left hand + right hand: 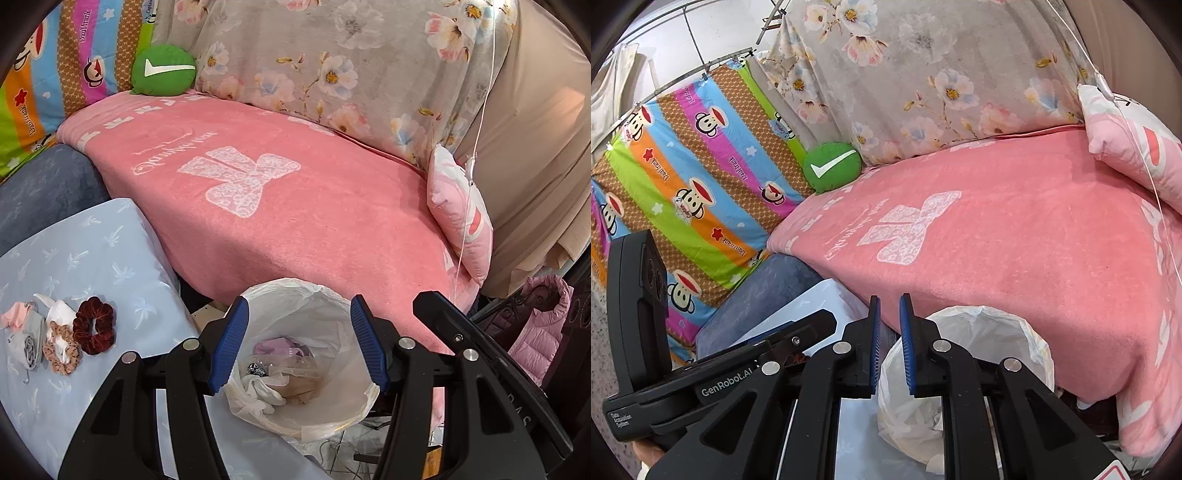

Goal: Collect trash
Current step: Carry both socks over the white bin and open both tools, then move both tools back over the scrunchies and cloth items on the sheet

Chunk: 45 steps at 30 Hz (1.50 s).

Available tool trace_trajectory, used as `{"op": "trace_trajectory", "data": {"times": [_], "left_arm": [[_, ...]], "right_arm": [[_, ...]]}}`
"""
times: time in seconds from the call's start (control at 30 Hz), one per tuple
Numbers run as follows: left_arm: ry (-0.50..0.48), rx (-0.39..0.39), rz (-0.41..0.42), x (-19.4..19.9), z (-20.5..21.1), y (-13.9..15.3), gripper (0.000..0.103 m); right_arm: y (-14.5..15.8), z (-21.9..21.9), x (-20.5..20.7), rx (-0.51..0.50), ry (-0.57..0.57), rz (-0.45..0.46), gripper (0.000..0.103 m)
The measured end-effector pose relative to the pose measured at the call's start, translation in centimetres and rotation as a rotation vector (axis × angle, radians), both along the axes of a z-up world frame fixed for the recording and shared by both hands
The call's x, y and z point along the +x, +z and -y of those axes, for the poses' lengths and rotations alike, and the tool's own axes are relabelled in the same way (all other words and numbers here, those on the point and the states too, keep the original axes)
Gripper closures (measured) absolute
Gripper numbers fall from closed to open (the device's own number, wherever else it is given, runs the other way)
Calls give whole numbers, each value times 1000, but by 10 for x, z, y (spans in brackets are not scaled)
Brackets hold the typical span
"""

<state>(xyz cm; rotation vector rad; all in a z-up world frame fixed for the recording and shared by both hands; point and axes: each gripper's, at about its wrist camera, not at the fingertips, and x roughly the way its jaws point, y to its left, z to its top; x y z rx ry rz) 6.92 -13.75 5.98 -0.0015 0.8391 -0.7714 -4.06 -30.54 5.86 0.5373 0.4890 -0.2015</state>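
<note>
A waste bin lined with a white plastic bag (314, 317) stands in front of the pink-covered sofa; crumpled tissue, a pink scrap and brown paper lie inside. My left gripper (299, 347) hangs open and empty right above the bin's mouth. The bin also shows in the right wrist view (1008, 332). My right gripper (889, 343) is nearly closed with a narrow gap and nothing between the pads, at the bin's left rim. Beside it is the left gripper's black body (713, 373).
A light blue patterned surface (92, 251) at left holds a dark red scrunchie (94, 325), a leopard scrunchie (61, 352) and grey and pink cloth bits (26, 332). A green check-mark cushion (164, 70), a pink pillow (461, 214) and a pink jacket (539, 332) lie around.
</note>
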Motion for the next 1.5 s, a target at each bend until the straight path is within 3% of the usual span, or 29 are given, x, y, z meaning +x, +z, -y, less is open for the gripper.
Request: {"op": "trace_trajectory", "data": {"times": [0.47,1.03,1.5], "left_arm": [[63,-11,-15,9,-30,-9,48],[253,-13,-37,34,-106,-33,48],[408,1,-102,58,-182,-63,45]], "right_arm": [[-11,-27,19,-4,69,-34,86],[-34,-100,58,-34,216,-105,86],[-58,-170,92,-65,343,-174,86]]}}
